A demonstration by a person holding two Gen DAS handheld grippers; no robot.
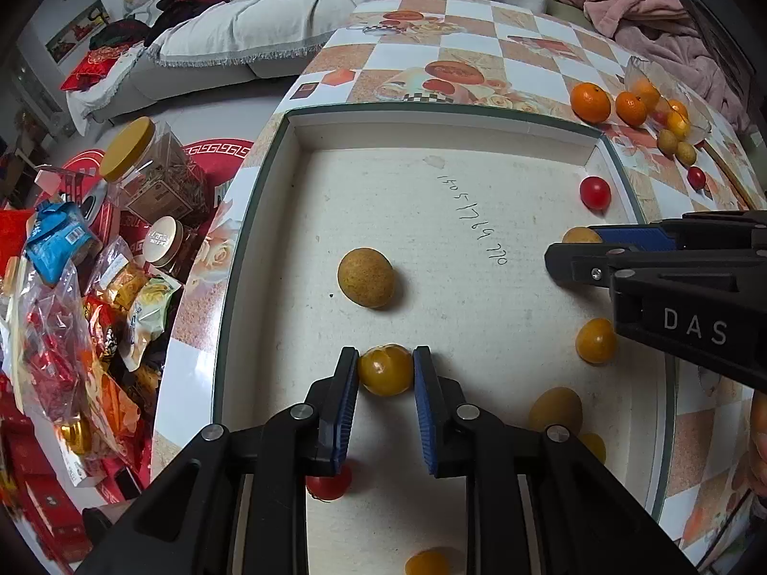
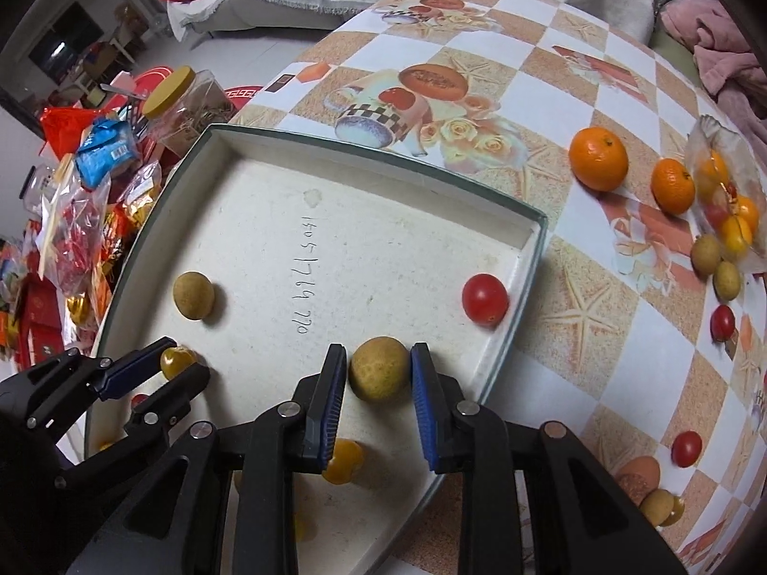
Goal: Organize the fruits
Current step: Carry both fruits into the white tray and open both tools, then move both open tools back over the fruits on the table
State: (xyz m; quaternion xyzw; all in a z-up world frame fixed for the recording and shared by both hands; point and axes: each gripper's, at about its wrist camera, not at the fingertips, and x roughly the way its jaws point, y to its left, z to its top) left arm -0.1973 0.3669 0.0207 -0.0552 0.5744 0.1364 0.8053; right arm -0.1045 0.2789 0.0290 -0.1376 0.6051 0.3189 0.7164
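Note:
A white tray with a dark green rim lies on the table and holds several small fruits. My left gripper is shut on a yellow cherry tomato just over the tray floor. My right gripper is shut on a tan longan near the tray's right wall; it shows in the left wrist view too. Another longan, a red cherry tomato and more yellow tomatoes lie loose in the tray.
Two oranges sit on the patterned tablecloth to the right, beside a clear bag of fruit, loose longans and red tomatoes. Snack bags and jars crowd the floor left of the table.

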